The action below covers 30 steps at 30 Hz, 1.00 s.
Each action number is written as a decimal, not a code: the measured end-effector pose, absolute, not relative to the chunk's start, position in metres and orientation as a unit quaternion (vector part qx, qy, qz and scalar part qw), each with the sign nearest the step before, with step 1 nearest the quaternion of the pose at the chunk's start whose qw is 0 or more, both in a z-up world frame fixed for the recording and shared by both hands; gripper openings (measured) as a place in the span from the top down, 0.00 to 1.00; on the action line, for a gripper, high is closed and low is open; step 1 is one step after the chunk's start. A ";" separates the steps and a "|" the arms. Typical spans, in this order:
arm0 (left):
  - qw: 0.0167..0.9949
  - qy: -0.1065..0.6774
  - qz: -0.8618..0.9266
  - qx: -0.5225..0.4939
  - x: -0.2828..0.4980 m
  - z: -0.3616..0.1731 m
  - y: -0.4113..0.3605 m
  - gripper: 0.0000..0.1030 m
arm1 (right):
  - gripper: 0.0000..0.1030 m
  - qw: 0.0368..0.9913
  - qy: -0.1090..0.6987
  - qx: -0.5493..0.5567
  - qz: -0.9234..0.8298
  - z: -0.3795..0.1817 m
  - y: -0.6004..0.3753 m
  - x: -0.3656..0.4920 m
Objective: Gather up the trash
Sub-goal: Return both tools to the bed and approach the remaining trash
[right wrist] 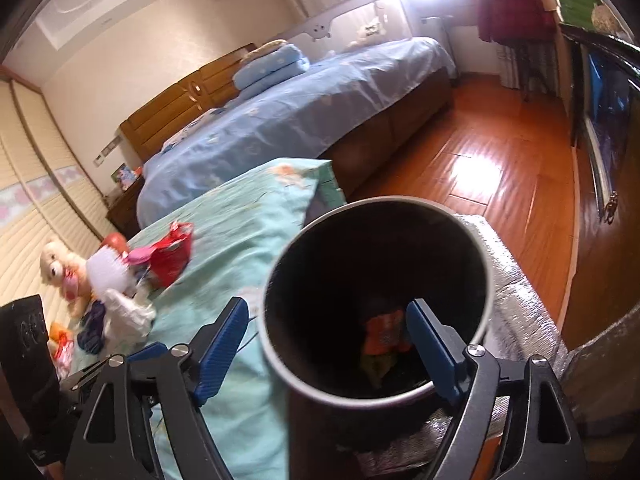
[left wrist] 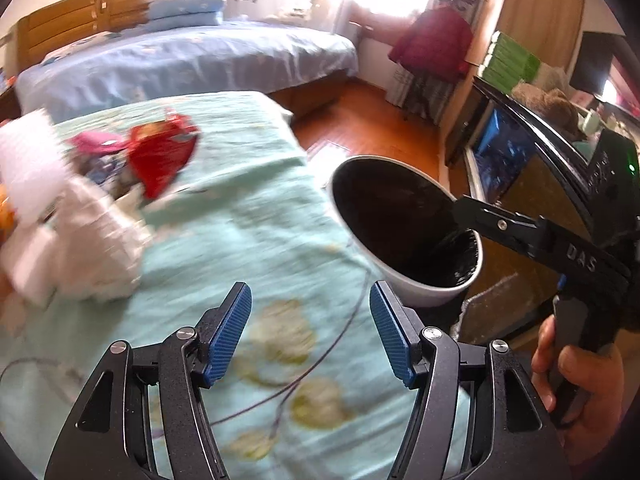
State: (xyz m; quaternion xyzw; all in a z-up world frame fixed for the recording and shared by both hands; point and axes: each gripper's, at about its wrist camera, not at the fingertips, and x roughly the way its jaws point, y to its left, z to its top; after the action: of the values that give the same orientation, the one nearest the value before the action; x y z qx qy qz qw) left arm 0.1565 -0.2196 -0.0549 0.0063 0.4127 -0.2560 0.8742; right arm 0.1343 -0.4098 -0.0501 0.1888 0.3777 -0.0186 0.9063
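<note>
Jaws spread on the empty left gripper (left wrist: 310,330); right gripper (right wrist: 328,346) straddles the bin (right wrist: 376,300) rim, steadying it beside the trash pile (left wrist: 120,184).

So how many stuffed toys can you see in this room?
1 for sure: a cream plush dog sitting at the far left end of the teal bedspread, beyond the trash pile. Others may be hidden or too blurred to tell.
</note>
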 end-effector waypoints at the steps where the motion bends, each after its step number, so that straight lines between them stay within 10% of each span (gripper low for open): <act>1: 0.876 0.411 -0.251 0.005 0.154 -0.055 -0.213 0.39 | 0.19 0.907 0.376 0.188 -0.014 -0.050 -0.404 0.133; 30: 0.914 0.388 -0.097 -0.071 0.131 -0.061 -0.022 0.35 | 0.11 0.901 0.401 0.127 0.108 -0.058 -0.231 0.146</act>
State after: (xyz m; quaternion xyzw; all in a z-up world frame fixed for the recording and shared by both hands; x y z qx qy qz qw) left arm 0.1313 -0.0222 -0.0612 -0.0712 0.3882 -0.0972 0.9137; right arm 0.1455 -0.2305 -0.0582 0.1271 0.4006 0.1082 0.9009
